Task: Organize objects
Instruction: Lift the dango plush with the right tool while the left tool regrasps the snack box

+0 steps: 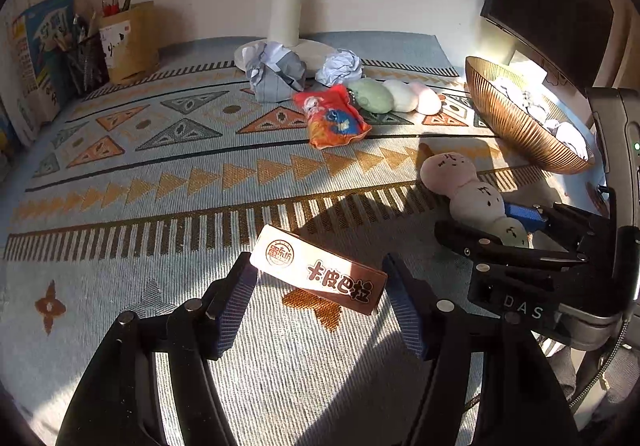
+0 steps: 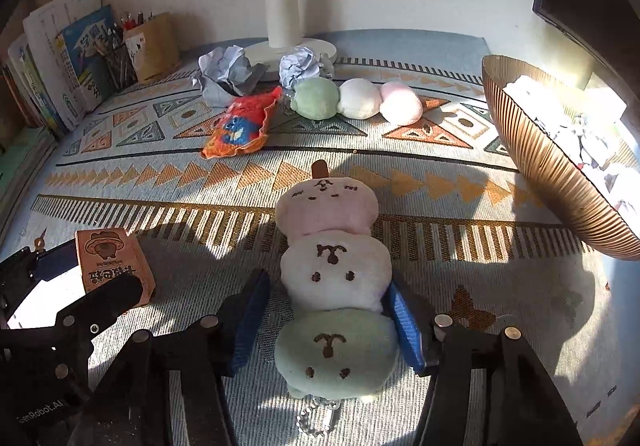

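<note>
Left wrist view: left gripper (image 1: 320, 298) open astride the small box (image 1: 320, 274) on the mat (image 1: 160, 206). Right gripper (image 2: 326, 322) straddles the three-ball plush (image 2: 334, 286); contact unclear.

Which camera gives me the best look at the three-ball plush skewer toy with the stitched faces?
The right wrist view: the pink, white and green plush skewer toy with stitched faces lies centred, whole, all three faces readable, between the right hand-held gripper pads. The left wrist view shows it small, at the right edge, its green end partly hidden behind that gripper.
</note>
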A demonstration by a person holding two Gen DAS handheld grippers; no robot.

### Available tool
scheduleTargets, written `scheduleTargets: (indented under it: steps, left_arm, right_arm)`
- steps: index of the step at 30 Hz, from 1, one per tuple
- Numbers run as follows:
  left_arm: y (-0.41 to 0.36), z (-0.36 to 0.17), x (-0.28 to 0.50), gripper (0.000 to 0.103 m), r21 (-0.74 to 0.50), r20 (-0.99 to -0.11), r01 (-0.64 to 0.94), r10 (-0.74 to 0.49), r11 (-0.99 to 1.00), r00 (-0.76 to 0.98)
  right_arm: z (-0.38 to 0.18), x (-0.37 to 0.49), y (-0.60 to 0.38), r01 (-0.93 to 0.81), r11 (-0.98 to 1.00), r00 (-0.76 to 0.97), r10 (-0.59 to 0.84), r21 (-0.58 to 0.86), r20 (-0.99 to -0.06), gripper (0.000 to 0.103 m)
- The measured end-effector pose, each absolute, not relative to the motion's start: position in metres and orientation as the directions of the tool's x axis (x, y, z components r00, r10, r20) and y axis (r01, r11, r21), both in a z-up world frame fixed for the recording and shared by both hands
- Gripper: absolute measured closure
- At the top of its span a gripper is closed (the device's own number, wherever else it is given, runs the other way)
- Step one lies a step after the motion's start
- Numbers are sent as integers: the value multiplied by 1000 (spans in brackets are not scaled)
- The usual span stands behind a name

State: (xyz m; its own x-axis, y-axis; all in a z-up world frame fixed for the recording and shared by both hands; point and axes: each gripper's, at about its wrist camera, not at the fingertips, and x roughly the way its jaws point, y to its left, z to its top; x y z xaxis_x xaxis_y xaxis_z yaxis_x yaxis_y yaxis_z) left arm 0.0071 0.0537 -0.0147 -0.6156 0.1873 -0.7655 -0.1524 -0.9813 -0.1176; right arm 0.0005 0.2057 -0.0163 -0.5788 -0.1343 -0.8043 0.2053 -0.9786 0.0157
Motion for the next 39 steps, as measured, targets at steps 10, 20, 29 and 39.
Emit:
scheduleTargets:
  steps: [10, 20, 29, 39]
  left_arm:
    - [-11, -16, 8, 28, -93, -804, -40, 99, -995, -587]
    - [-13, -13, 46, 28, -298, -783, -45, 271, -954, -560]
    - [-4, -18, -15, 28, -225, -807, -74, 228, -972, -545]
    - [24, -22, -9, 28, -79, -816, -95, 119, -992, -566]
  right_arm:
    - [-13, 2, 215, 205, -971, -580, -219, 120, -785, 47]
    - [-14, 0, 220, 206, -967, -579, -245, 151, -778, 47]
    - [-13, 0, 221, 205, -965, -579, -252, 161, -775, 47]
    - [-13, -1, 223, 195, -967, -581, -250, 166, -775, 47]
